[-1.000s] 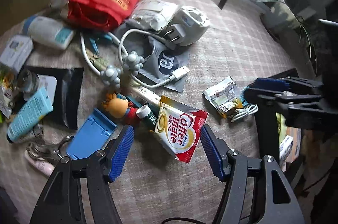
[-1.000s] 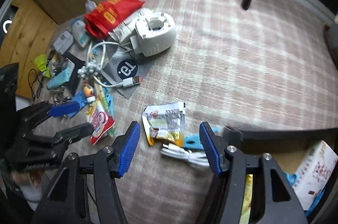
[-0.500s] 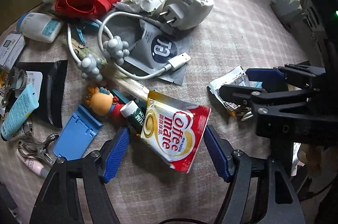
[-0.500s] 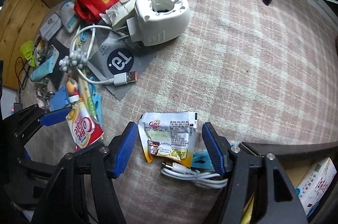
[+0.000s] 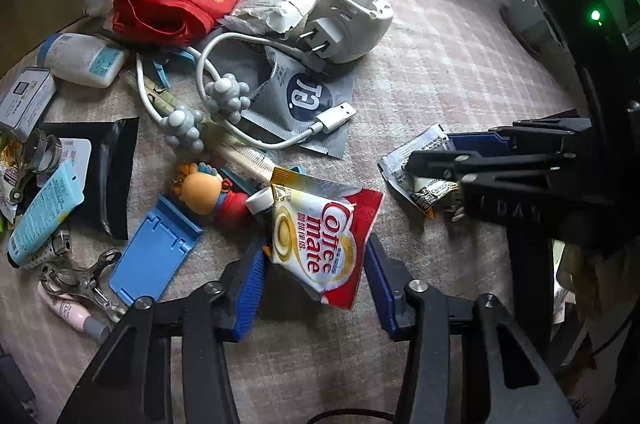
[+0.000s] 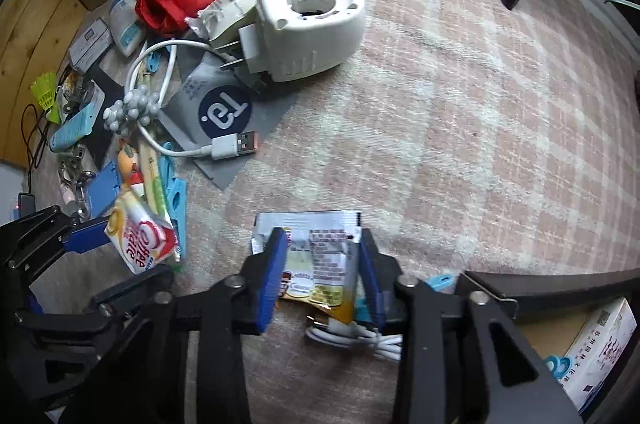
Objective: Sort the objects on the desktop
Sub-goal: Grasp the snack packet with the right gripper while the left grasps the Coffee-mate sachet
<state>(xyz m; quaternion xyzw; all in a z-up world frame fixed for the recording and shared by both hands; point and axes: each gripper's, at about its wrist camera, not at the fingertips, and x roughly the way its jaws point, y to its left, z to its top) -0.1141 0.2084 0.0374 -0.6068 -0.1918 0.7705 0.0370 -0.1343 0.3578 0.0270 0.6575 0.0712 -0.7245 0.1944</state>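
Both grippers are low over the cluttered tabletop [image 6: 460, 96], each set at a flat sachet.

Right gripper [image 6: 322, 276]: the jaws straddle the small white sachet [image 6: 320, 244], one blue pad on each long edge. The pads appear to touch or nearly touch the foil; whether they are clamped on it cannot be told. The sachet lies flat, its long axis running straight away from the gripper, in line with the fingers. A coiled white cable [image 6: 352, 336] and a blue clip [image 6: 438, 281] lie under and just behind its near end.

Left gripper [image 5: 314, 280]: the jaws are released and wide apart. The Coffee-mate sachet [image 5: 320, 228] lies between the two pads, its near corner inside the gap, neither pad touching it. Its long axis runs diagonally across the gap, the far end tucked against a doll [image 5: 208, 192] and a white cap [image 5: 259, 201].

Judgement: the right gripper is the nearer to a grasp, needing only a squeeze across the short width. The left gripper would need to advance or rotate slightly before closing. An open box [image 6: 560, 336] sits at the right edge, a likely destination.
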